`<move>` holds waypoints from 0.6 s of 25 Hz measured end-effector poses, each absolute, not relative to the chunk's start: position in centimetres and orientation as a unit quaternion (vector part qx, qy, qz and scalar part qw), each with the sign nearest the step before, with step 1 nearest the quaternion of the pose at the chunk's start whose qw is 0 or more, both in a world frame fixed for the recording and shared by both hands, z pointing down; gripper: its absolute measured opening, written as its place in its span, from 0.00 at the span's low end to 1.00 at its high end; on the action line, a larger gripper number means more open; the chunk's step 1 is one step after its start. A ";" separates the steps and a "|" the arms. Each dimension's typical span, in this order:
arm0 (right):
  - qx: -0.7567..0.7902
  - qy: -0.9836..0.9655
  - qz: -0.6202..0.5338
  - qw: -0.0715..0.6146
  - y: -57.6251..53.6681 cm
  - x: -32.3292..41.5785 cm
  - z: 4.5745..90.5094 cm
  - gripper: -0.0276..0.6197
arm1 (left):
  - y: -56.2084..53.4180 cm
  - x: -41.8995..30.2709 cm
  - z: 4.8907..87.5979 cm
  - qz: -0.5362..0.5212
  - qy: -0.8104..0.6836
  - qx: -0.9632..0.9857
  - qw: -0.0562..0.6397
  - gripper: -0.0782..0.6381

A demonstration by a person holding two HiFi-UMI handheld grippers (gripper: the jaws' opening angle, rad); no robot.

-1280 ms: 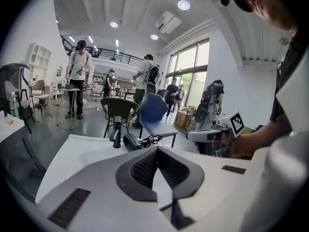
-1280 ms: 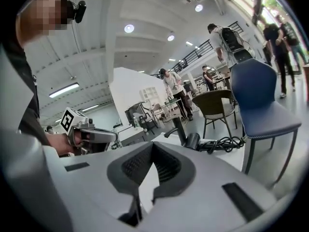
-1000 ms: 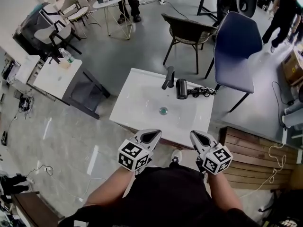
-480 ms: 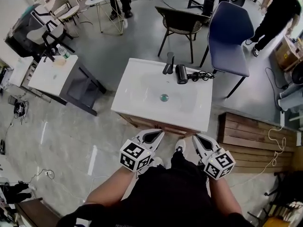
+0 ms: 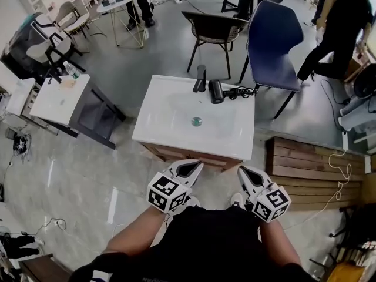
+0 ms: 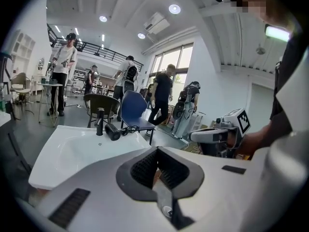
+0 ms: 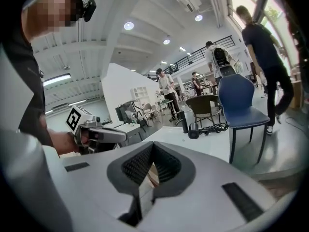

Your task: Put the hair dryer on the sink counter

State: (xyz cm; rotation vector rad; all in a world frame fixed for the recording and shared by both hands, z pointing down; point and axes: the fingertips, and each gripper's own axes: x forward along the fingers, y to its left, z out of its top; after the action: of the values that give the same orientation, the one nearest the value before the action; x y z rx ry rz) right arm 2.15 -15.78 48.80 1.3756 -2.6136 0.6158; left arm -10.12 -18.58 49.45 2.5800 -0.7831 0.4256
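The black hair dryer (image 5: 215, 91) lies on the back of the white sink counter (image 5: 158, 128), just right of the black faucet (image 5: 201, 79), its cord (image 5: 241, 91) trailing right. Both grippers are held close to my body, short of the counter's front edge and well away from the dryer. My left gripper (image 5: 189, 165) is shut and empty, and so is my right gripper (image 5: 245, 173). The left gripper view shows the hair dryer (image 6: 113, 131) far ahead past the shut left gripper (image 6: 155, 166). In the right gripper view the hair dryer (image 7: 194, 131) lies beyond the shut right gripper (image 7: 151, 167).
A blue chair (image 5: 273, 40) and a dark chair (image 5: 214, 28) stand behind the counter. A slatted wooden platform (image 5: 311, 169) lies at the right. A small white table (image 5: 59, 96) stands to the left. A person (image 5: 335, 34) walks at the far right.
The counter has drawn away from me: the grippers overlapped its front edge before and now sit short of it. The person at the right has walked closer.
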 end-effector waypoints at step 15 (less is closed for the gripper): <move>0.426 -0.881 0.190 0.076 -17.0 9.3 48.2 0.05 | -19.6 -3.3 48.2 0.132 -0.318 0.917 0.203 0.11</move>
State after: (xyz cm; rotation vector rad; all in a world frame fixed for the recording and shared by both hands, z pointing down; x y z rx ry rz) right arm 9.25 -17.01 48.25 1.2780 -2.6424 0.5699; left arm -3.27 -19.58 48.22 2.5592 -0.8864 0.3687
